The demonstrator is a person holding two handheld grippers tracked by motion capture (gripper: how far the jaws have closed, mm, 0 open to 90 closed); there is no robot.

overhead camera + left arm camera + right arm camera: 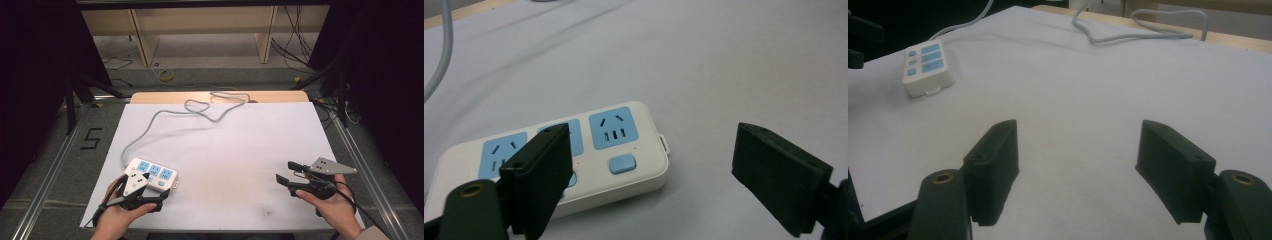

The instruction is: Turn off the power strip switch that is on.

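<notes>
soft, even overhead light, dim surroundings, slightly blurred close-ups

table: white-topped (250,150) | floor: grey (210,75) | wooden shelf frame (200,25) behind | surroundings dark

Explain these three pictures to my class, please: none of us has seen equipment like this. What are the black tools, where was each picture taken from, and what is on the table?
A person sits at a table covered with a white sheet and holds a hand tool in each hand: a gripper with two black jaws. The high view looks down from above; there the left gripper is at the lower left and the right gripper at the lower right. The other two pictures come from small cameras riding on each gripper, looking out between its own jaws. On the sheet lies a white power strip with blue sockets, and its grey cable loops toward the far edge. Both grippers stand open and hold nothing. The left gripper hovers close over the power strip; whether it touches it is unclear.
</notes>
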